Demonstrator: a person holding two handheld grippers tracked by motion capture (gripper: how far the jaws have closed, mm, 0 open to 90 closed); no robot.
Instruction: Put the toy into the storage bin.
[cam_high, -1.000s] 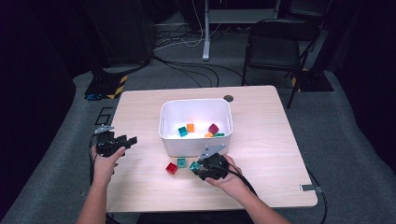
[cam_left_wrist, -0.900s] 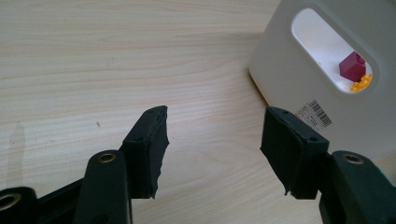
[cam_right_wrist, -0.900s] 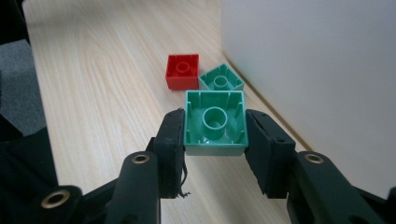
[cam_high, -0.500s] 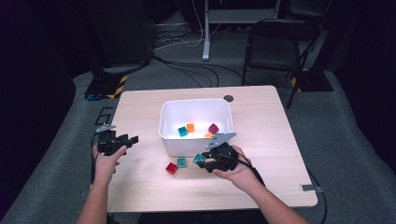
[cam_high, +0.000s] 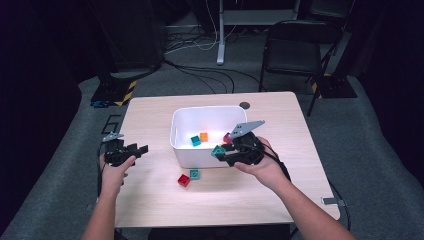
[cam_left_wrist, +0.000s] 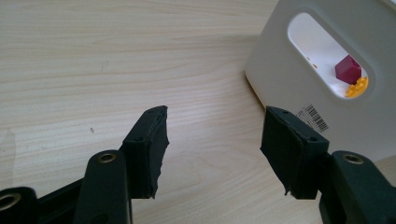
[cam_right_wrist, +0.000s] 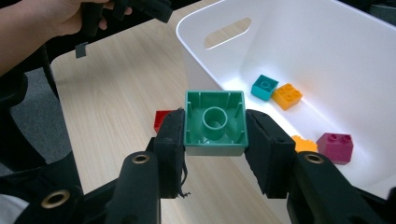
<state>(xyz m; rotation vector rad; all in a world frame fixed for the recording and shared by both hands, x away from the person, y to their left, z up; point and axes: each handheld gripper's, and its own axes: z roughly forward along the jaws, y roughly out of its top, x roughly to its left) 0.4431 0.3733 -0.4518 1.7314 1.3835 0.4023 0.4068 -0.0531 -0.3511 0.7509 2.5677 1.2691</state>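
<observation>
- Right gripper (cam_right_wrist: 215, 135) clamped on a green brick (cam_right_wrist: 215, 122), pads pressing its two opposite sides; hollow underside of the brick faces the gripper's camera.
- In the high view my right gripper (cam_high: 223, 152) holds that brick (cam_high: 218, 151) up at the near wall of the white bin (cam_high: 185, 155), about level with the rim and not yet over the opening.
- Left gripper (cam_left_wrist: 215, 154) rests over bare bench (cam_high: 150, 200) just left of the bin, jaws parted, nothing between them.
- Bin contents so far: teal brick (cam_right_wrist: 264, 87), orange brick (cam_right_wrist: 286, 95), magenta brick (cam_right_wrist: 335, 147), plus a second orange piece partly hidden behind my gripper.
- On the bench in front of the bin, touching each other: a red brick (cam_high: 184, 180) and a small teal brick (cam_high: 194, 174).
- Step in hand, as I judge it: carry phase of loading bricks into the bin.
- Next move calls for taking the green brick forward over the rim, clear of the wall, then parting the jaws above a free patch of bin floor.
- Risk: clipping the rim with the lower jaw.
</observation>
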